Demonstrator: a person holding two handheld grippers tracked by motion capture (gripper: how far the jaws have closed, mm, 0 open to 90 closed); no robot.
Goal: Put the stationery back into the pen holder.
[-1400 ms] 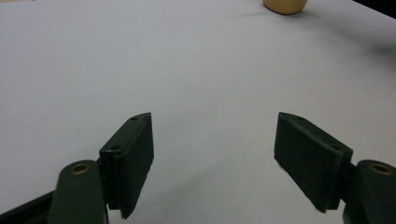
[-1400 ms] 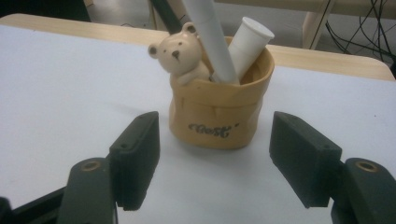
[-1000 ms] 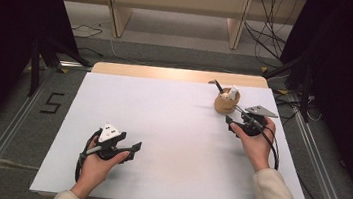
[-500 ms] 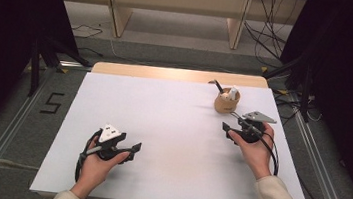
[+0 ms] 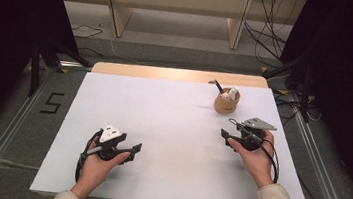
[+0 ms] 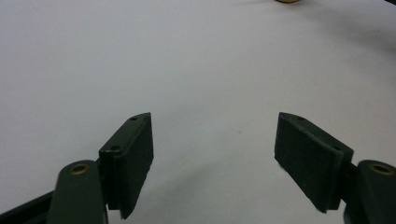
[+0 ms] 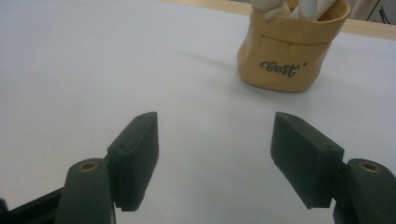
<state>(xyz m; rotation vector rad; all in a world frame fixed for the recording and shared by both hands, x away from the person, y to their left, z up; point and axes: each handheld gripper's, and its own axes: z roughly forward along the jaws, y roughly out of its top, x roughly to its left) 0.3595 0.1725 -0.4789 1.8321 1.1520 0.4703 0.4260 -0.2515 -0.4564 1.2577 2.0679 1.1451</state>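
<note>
- High view: the white table [image 5: 176, 129] is carrying one thing, a tan cup [image 5: 226, 102] with white and dark items standing in it, sitting at about 1 o'clock from the table's middle, near the far right corner. The right tool [image 5: 228, 137] is resting just at 6 o'clock of the cup, apart from it, jaws apart and empty. The left tool [image 5: 133, 152] is lying at 7 o'clock of the middle, well apart from the cup, jaws apart too. Judgement: nothing is gripped yet; the approach and grasp are all left to do.
- Left gripper view: the jaws are standing wide over bare white table, nothing between them.
- Right gripper view: the cup [image 7: 286, 58], lettered "Best", is standing upright at 1 o'clock beyond the wide jaws.
- Room: grey floor, pale wooden shelving behind, cables at the far right, dark curtains on both sides.
</note>
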